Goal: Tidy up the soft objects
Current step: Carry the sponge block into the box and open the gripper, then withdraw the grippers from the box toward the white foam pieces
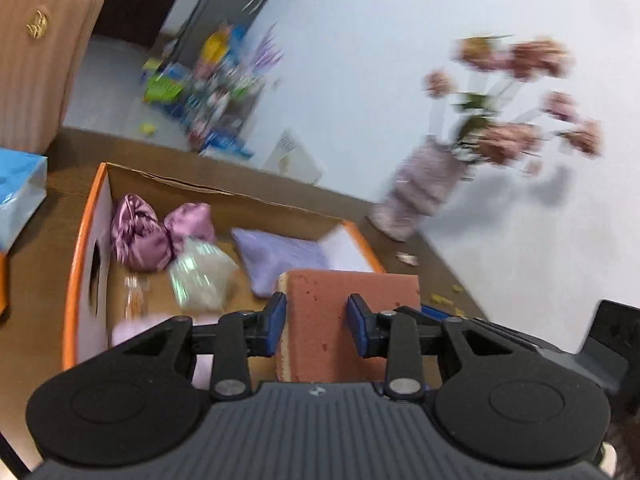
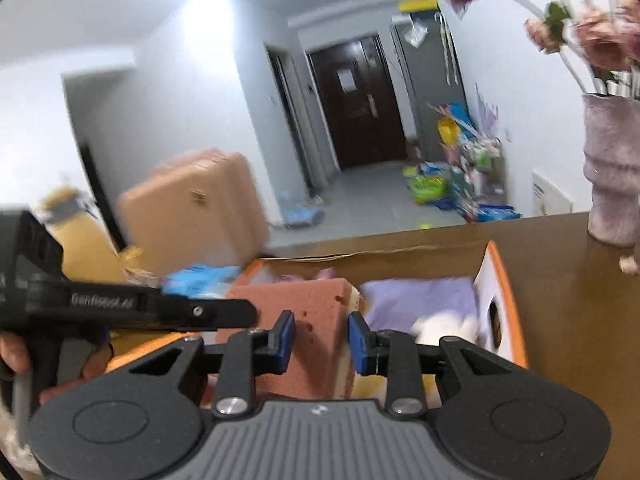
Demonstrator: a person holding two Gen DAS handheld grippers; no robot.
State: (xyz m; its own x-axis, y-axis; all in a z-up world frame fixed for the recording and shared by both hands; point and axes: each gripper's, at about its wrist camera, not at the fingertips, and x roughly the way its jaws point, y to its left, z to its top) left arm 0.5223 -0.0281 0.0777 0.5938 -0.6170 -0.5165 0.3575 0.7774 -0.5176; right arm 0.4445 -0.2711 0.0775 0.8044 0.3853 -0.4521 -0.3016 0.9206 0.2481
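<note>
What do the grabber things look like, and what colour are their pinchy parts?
Both look alike. The left gripper and right gripper have black linkage arms with silver screws, round black side discs and a ribbed grey body with a small logo. Their fingertip pads are blue. No cables or sleeves show.

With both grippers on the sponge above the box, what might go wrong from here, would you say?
1. Both the left gripper and the right gripper pinch the pink sponge; uneven motion could twist it loose.
2. Dropped carelessly, it may land on the box rim.
3. The flower vase stands close beside the box; a wide swing might topple it.
</note>
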